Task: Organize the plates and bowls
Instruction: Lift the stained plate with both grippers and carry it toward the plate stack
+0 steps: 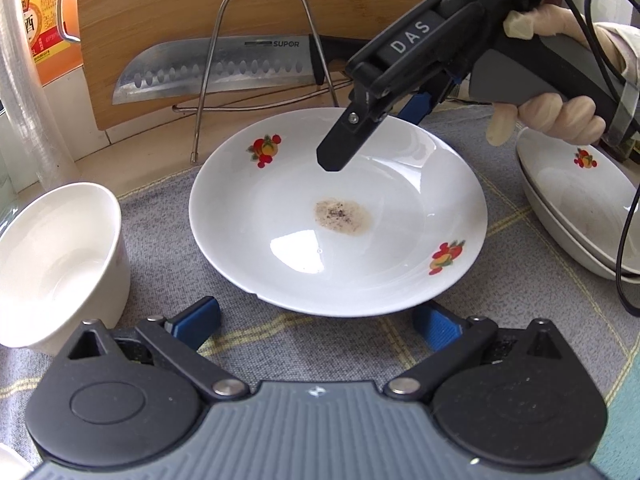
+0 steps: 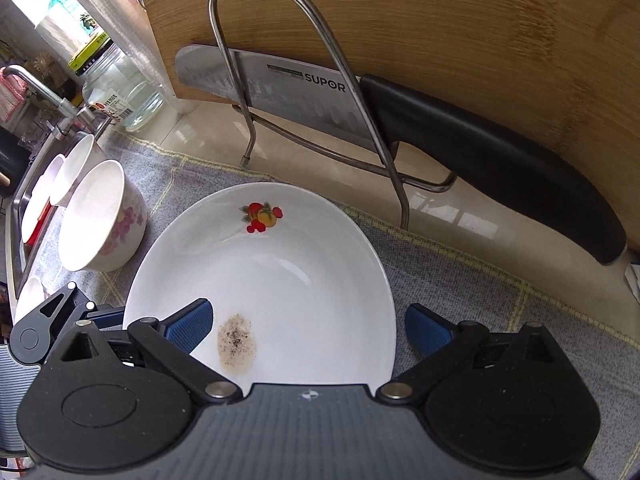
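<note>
grey checked cloth (image 1: 160,224) on a kitchen counter holds the plate (image 1: 280,240); both grippers (image 1: 316,320) (image 2: 308,320) gape apart

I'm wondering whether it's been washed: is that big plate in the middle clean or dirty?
Dirty. The plate has a brownish, speckled residue patch near its centre, seen in both wrist views. Otherwise it holds no food.

A pale, glossy kitchen counter (image 2: 192,136) catches bright daylight, with a grey checked cloth (image 1: 168,240) spread over its near part. A bamboo cutting board (image 2: 460,20) leans upright along the back edge, behind a steel wire rack (image 2: 248,80) holding a Supor knife (image 2: 320,92). At the counter's left end stand a clear glass jar (image 2: 120,92), a steel tap (image 2: 44,92) and the sink rim (image 2: 18,216).
</note>
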### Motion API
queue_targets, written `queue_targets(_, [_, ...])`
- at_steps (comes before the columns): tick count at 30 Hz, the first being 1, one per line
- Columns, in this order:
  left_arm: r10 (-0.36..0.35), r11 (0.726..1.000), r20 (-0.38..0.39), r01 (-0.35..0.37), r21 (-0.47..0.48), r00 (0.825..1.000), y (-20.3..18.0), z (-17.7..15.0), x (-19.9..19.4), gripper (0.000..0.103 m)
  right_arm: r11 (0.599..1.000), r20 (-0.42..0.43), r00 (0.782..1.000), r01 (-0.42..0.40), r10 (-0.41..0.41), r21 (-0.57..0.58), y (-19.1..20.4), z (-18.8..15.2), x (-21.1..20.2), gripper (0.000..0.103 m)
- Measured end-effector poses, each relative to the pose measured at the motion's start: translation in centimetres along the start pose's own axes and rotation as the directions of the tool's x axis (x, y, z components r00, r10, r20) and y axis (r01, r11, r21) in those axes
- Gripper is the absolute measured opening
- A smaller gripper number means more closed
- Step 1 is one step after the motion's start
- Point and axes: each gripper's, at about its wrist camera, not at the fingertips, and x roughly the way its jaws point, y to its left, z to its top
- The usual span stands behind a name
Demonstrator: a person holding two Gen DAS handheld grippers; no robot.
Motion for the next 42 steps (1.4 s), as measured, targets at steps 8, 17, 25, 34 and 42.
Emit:
queue_targets(8, [-0.014,1.000,0.011,0.014,0.025,1.000,-0.2,-0.3,-0.5,0.103,0.996,-0.011,0.997,-0.074,0.074,-0.041,-0.1,0.5,0.3,0.103])
queue_targets(17, [-0.015,0.999,0.030,0.014,0.037,0.999,-0.5,-0.5,-0.8,0.103,0.991,-0.003,0.991,-0.135,0.135,0.010,-1.1,0.8,0.0,0.103])
queue_targets(25, [-0.022,0.999,0.039,0.020,0.049,0.999,-0.5,-0.6,-1.1,0.103,0.977,-0.010,0.979,-0.201,0.202,0.070,-1.9,1.1,0.0,0.100])
queue_targets(34, [-0.022,0.997,0.050,0.018,0.079,0.998,-0.7,-0.6,-1.3,0.103,0.972,-0.025,0.978,-0.202,0.207,0.117,-2.4,1.5,0.0,0.095])
queue_targets(42, [-0.019,0.991,0.067,0.010,0.132,0.998,-1.1,-0.3,-1.3,0.103,0.952,-0.066,0.965,-0.236,0.253,0.198,-3.5,2.3,0.3,0.093])
